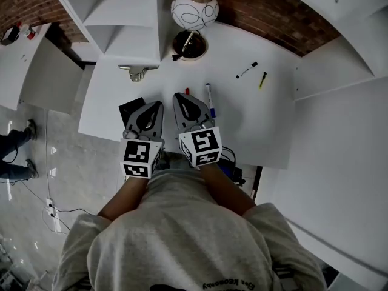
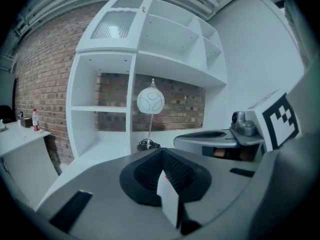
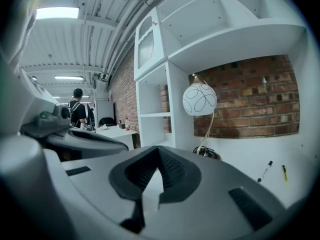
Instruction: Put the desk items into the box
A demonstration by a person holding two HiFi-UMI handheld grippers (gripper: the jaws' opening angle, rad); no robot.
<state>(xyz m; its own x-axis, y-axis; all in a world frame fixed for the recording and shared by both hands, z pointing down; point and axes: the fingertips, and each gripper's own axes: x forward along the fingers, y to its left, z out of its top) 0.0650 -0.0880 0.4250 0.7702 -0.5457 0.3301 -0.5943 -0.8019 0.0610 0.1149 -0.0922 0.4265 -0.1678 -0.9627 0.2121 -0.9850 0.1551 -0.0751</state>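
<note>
White desk [image 1: 267, 126] lies ahead of you, and no item has been picked up, so by my reading the task is at its start.

At 10 o'clock from your hands a flat black object [image 1: 130, 108] rests on the desk. It may be the box, but I cannot tell.

Your left gripper [image 1: 157, 107] hovers just beside it, jaws pressed together with nothing between them. Your right gripper [image 1: 179, 99] sits alongside, jaws likewise closed and empty.

A small red item [image 1: 187, 91] peeks out at 12 o'clock, just past the right gripper's tip, too small to identify.

Just right of that gripper lies a blue marker [image 1: 210, 100], its long axis running roughly 12 to 6 o'clock.

Farther off at 1 o'clock, a black marker [image 1: 247, 70] lies along a 2-to-8 line. Near it, a yellow pen [image 1: 262, 80] lies along 1 to 7.

The blue marker looks nearest. The next move calls for spreading the right jaws and turning them crosswise to that marker's length.
</note>
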